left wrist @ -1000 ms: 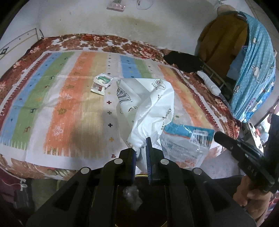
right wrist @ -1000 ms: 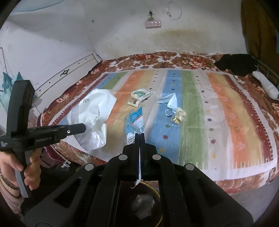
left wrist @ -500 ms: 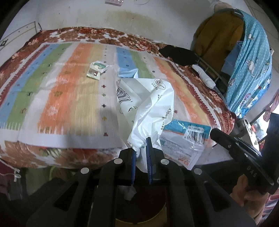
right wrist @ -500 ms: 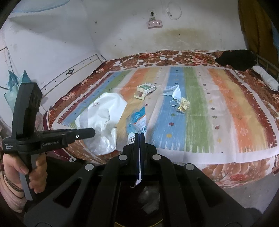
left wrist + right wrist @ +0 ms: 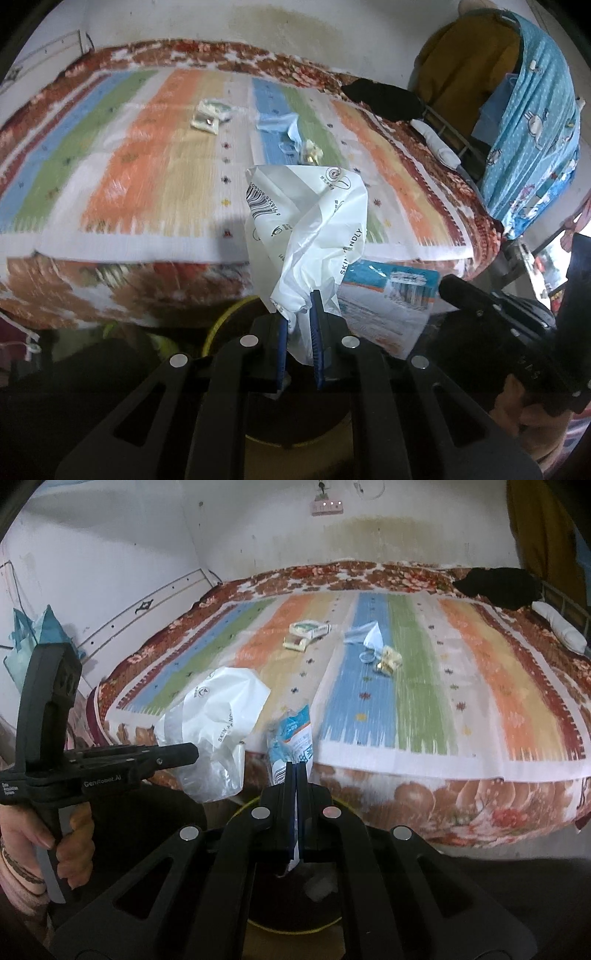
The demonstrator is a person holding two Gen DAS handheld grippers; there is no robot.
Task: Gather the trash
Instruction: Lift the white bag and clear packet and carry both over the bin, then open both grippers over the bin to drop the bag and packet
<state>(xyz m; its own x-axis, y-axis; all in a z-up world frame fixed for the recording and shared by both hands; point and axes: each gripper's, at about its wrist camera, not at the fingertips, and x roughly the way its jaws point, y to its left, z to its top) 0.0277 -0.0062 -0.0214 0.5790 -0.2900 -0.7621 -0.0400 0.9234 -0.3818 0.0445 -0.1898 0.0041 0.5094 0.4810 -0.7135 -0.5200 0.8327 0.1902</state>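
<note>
Below both cameras, a round yellow-rimmed bin point(image 5: 236, 810) with a dark inside stands on the floor at the foot of a bed covered by a striped blue, green, orange and white cloth point(image 5: 424, 709). The left gripper point(image 5: 297, 317) has its jaws clamped on a crumpled white plastic bag printed with a barcode and black lettering point(image 5: 310, 221), which stands up from the blue pads point(image 5: 317, 332) and hangs in the air before the bed's edge, above the bin. The right gripper point(image 5: 296, 775) has its jaws fully closed on a thin blue-and-white plastic wrapper point(image 5: 293, 734), whose lower end sticks out under the jaws over the bin's mouth. A pale scrap point(image 5: 320, 886) lies inside the bin. On the bed, well apart from both grippers, lie a small green-and-white carton point(image 5: 308, 632), a light blue face mask point(image 5: 365, 637) and, just beside it, a gold foil wrapper point(image 5: 388, 662). A hand point(image 5: 55, 838) grips the left tool's handle.
</note>
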